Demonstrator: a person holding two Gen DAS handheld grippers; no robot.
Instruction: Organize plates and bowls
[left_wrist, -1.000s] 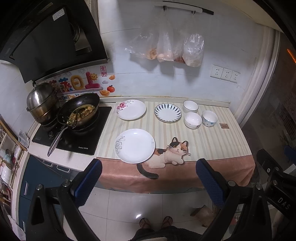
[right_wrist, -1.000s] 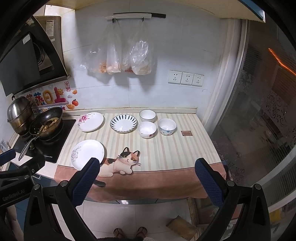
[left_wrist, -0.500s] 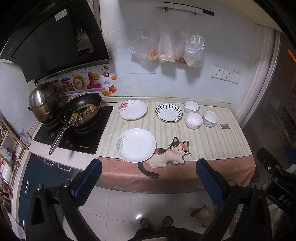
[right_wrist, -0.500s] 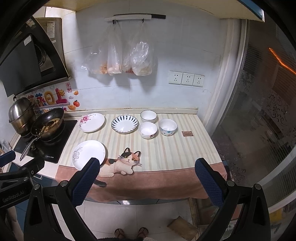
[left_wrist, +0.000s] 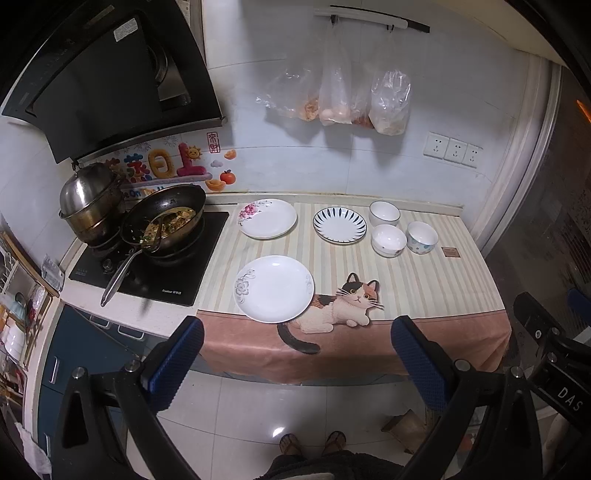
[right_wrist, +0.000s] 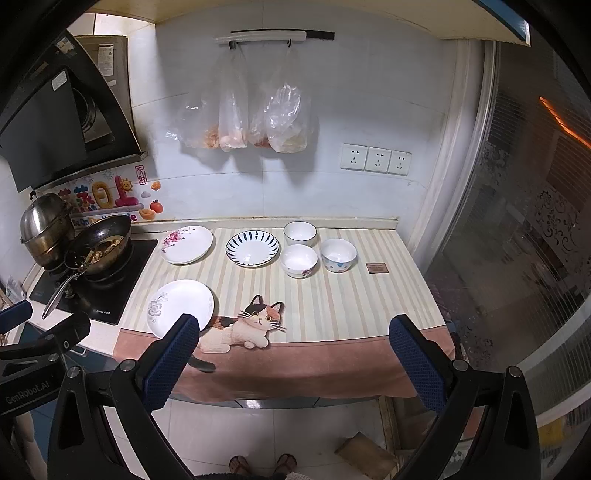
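Observation:
On the striped cat-print cloth (left_wrist: 406, 280) lie three plates: a white plate with a grey flower (left_wrist: 274, 288) at the front left, a pink-flower plate (left_wrist: 267, 218) behind it, and a blue-rimmed plate (left_wrist: 340, 224) in the middle. Three small bowls stand to the right: a plain white one (left_wrist: 384, 213), a flowered one (left_wrist: 388, 240) and a dotted one (left_wrist: 422, 237). The same dishes show in the right wrist view, with the grey-flower plate (right_wrist: 180, 307) nearest. My left gripper (left_wrist: 295, 363) and right gripper (right_wrist: 291, 363) are both open and empty, held well back from the counter's front edge.
A black stove (left_wrist: 147, 266) at the left holds a wok with food (left_wrist: 164, 221) and a steel pot (left_wrist: 90, 203). A range hood (left_wrist: 110, 81) hangs above. Plastic bags (left_wrist: 332, 96) hang on the wall. A small brown square (left_wrist: 450, 252) lies at the right.
Both views have shifted slightly; the counter and dishes sit a little further right and lower in frame. No dish has moved and both grippers stay open.

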